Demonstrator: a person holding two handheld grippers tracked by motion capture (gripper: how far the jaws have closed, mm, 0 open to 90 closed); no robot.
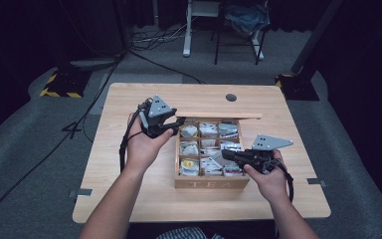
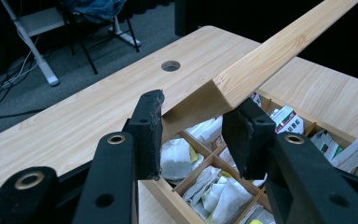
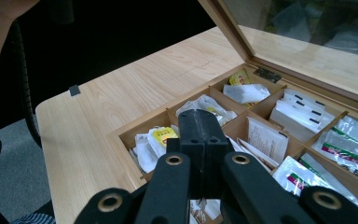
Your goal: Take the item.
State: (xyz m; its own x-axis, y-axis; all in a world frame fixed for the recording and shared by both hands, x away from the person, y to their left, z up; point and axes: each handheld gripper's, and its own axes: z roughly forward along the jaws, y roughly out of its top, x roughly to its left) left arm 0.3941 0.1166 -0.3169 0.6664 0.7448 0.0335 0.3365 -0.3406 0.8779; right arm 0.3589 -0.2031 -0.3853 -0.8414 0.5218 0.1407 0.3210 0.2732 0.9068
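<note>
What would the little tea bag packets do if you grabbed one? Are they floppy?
Probably floppy and light: the tea packets look like thin paper sachets, some crumpled and leaning in the tea box. One would likely bend or crease between the jaws rather than break. Being flat, it shouldn't roll, though a glossy wrapper might slip.

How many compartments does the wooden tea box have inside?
9, in a three-by-three grid inside the tea box: three along the hinge side under the lid, three in the middle, three along the front wall. The right gripper partly covers some.
</note>
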